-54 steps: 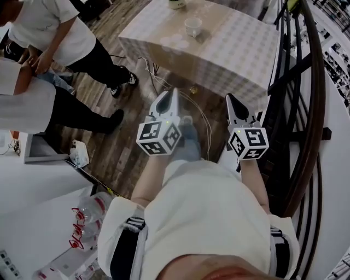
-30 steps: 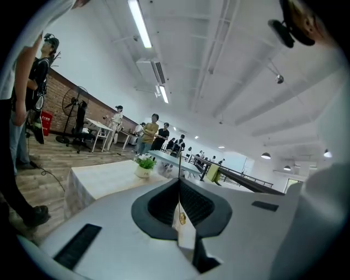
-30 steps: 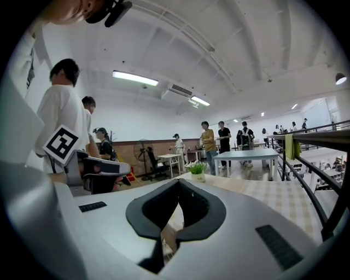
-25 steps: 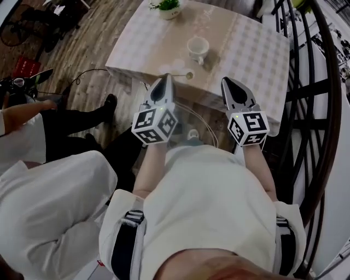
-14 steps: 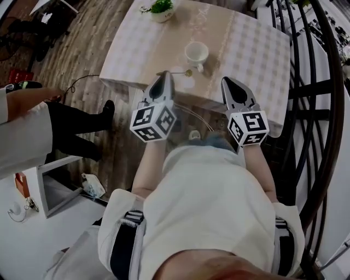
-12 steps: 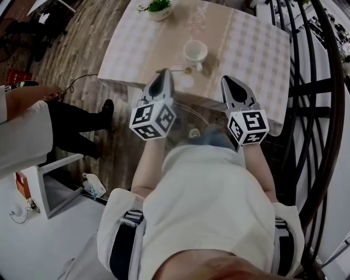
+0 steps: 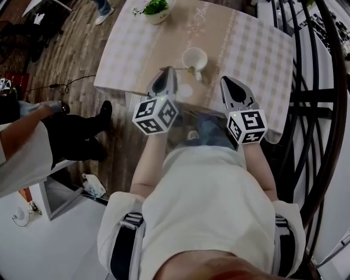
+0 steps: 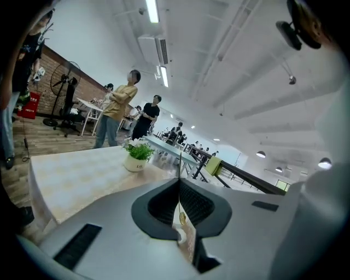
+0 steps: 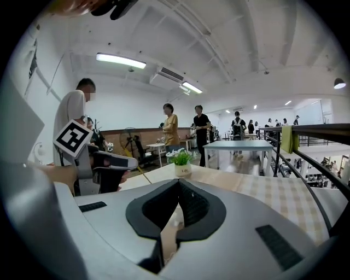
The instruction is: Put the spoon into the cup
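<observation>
A white cup (image 7: 194, 57) stands on the checked tablecloth of the table (image 7: 257, 49). The spoon (image 7: 183, 68), thin with a gold bowl, lies just in front of the cup. My left gripper (image 7: 168, 71) is shut and empty, its tip over the table's near edge by the spoon's handle. To its right my right gripper (image 7: 223, 81) is also shut and empty, near the same edge. In the left gripper view the left gripper (image 8: 179, 179) has its jaws closed to a point. The right gripper (image 9: 179, 181) looks the same in its own view. Cup and spoon are hidden in both gripper views.
A potted plant (image 7: 156, 8) stands at the table's far side, also the plant (image 8: 138, 155) and the plant (image 9: 181, 162). A dark metal railing (image 7: 322, 109) runs along the right. A person's legs (image 7: 82, 128) are at the left on the wood floor. Other people stand farther off.
Both grippers have come forward to the table's near edge, and cup and spoon now sit close ahead of them. The bystander at the left has shifted away.
</observation>
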The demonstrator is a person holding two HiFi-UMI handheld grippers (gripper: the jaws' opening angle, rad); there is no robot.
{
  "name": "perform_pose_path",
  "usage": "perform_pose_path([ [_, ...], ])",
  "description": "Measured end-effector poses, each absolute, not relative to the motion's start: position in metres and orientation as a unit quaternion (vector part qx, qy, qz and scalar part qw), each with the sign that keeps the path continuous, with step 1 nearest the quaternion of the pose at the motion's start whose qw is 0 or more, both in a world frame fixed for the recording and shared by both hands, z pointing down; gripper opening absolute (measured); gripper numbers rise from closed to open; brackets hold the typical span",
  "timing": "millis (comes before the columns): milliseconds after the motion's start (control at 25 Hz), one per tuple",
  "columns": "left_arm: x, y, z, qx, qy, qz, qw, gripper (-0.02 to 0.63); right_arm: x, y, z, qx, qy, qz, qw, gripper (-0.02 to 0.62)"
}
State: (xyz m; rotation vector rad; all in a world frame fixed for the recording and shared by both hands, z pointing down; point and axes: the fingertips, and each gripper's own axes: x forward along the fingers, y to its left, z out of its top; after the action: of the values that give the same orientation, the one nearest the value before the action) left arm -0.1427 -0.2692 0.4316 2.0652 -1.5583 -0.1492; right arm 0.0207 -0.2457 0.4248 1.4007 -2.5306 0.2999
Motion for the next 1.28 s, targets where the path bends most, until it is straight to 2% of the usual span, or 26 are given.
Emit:
perform_pose_path([
  [1280, -0.107, -0.352, 0.523, 0.743, -0.584, 0.012, 0.327, 0.005, 0.040, -0.326, 0.486, 0.460, -0.858, 0.168, 0.155, 0.000],
])
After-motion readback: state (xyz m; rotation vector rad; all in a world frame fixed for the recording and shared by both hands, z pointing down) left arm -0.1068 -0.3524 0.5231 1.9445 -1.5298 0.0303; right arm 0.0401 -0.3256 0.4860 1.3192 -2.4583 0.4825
